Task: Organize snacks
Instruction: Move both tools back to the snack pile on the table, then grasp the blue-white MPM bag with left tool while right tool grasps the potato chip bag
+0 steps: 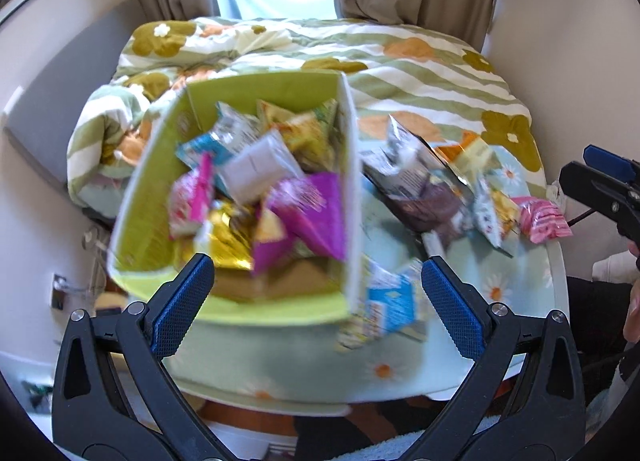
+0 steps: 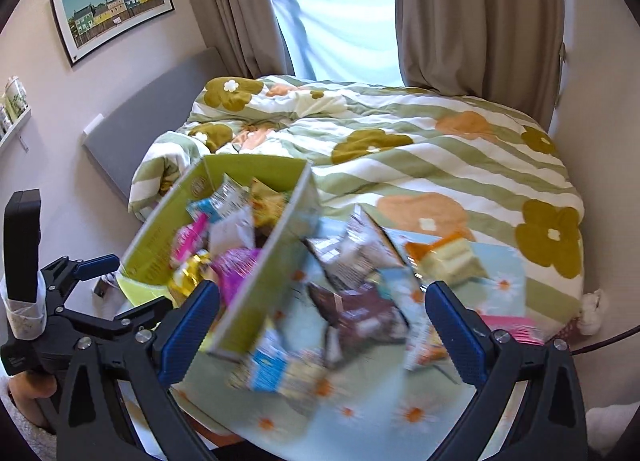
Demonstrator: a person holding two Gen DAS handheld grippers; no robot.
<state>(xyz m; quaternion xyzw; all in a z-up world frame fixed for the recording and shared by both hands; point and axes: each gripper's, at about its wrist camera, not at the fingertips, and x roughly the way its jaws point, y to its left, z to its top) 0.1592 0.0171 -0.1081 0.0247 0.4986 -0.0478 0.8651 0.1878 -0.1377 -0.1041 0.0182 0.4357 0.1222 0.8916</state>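
Left wrist view. The left gripper point(image 1: 316, 293) hangs above the near edge of the pale blue daisy-print table point(image 1: 520, 293), its blue-padded fingers point(image 1: 182, 301) spread wide with nothing between them. Just beyond stands the lime-green cardboard box point(image 1: 160, 181), one in number, open-topped and heaped with snack packets; motion blur prevents an exact count. A magenta foil packet point(image 1: 312, 209) and a gold foil packet point(image 1: 224, 241) lie uppermost at the near side. Outside the box, touching its right wall, lies a blue-and-white packet point(image 1: 390, 305). Farther right, a dark brown pouch point(image 1: 424, 197) and a pink striped packet point(image 1: 544, 219) lie on the table. The right gripper point(image 1: 612, 185) enters at the far right edge; its spread cannot be told from here.

Right wrist view. The right gripper point(image 2: 322, 325) is held over the loose packets, fingers point(image 2: 456, 329) wide apart and holding nothing. This view alone shows the left gripper point(image 2: 76, 273) from the side, left of the box point(image 2: 256, 301), and one framed picture of coloured houses point(image 2: 112, 5) on the wall. The brown pouch point(image 2: 360, 317) and blue-and-white packet point(image 2: 268, 369) lie between the fingers in the frame. Behind the table spreads the green-striped floral duvet point(image 2: 400, 165), with two beige curtains point(image 2: 472, 21) beyond.
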